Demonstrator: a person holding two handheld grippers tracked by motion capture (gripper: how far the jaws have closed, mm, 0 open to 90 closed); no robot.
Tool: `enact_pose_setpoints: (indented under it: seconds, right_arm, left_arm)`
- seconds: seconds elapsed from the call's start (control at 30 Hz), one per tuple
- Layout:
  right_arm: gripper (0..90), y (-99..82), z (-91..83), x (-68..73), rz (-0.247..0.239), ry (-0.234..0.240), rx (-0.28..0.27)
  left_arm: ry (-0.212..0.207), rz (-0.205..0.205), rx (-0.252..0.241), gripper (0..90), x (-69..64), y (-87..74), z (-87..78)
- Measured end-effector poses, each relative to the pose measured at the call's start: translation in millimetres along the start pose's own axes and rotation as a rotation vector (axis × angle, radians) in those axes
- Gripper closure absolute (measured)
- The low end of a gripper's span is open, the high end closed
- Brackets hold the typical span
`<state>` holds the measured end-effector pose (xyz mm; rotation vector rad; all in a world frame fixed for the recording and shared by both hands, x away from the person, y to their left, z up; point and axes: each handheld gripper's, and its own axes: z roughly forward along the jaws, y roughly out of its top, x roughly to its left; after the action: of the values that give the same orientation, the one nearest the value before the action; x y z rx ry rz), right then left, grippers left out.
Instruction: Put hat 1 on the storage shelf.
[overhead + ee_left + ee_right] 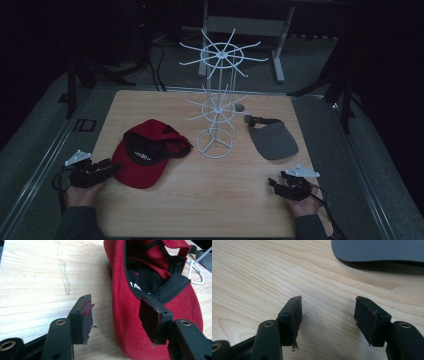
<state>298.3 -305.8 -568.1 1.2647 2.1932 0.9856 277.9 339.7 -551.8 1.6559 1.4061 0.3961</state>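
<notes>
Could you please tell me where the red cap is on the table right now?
In the high view the red cap lies upside down on the table's left half, just left of the white wire rack, with the open left gripper at its brim.

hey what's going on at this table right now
A person sits at a wooden table with a tool in each hand. The left tool is open, its jaws straddling the brim edge of a red cap that lies upside down, not yet gripped. The right tool is open too, over bare wood short of a grey visor. A white wire rack stands between the two, with nothing hanging on it.
</notes>
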Motion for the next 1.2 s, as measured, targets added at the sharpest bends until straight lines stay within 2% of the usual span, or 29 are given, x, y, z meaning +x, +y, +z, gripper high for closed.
enact_pose_setpoints:
  seconds: [0.23, 0.4, 0.53, 0.7, 0.83, 0.97, 1.1, 1.2]
  right_arm:
    - [36.3, 0.2, 0.4, -0.2, -0.007, 0.008, 0.002]
    - [36.1, 0.2, 0.4, -0.1, -0.007, 0.009, 0.003]
    - [35.4, 0.2, 0.5, -0.1, -0.010, 0.012, 0.003]
    - [35.3, 0.2, 0.5, -0.1, -0.010, 0.013, 0.003]
    - [35.0, 0.3, 0.6, -0.2, -0.013, 0.014, 0.003]
    - [34.5, 0.3, 0.6, -0.2, -0.015, 0.016, 0.004]
    - [34.4, 0.3, 0.6, -0.2, -0.015, 0.017, 0.004]
    - [34.1, 0.4, 0.7, -0.2, -0.016, 0.018, 0.005]
  left_arm:
    - [0.016, 0.012, -0.005, 44.1, -1.2, 1.0, -1.8]
    - [0.018, 0.020, -0.011, 44.2, 0.7, 8.1, -6.2]
    - [0.025, 0.036, 0.000, 44.2, 3.0, 17.0, -8.9]
    - [0.035, 0.053, 0.040, 44.2, 7.7, 23.0, -5.1]
    - [-0.008, 0.053, 0.083, 45.1, 12.0, 26.0, -0.7]
    - [-0.050, 0.074, 0.141, 46.1, 12.9, 28.5, 4.6]
    - [-0.059, 0.083, 0.186, 47.7, 15.2, 29.8, 9.9]
    - [-0.082, 0.079, 0.207, 49.7, 16.8, 29.6, 12.7]
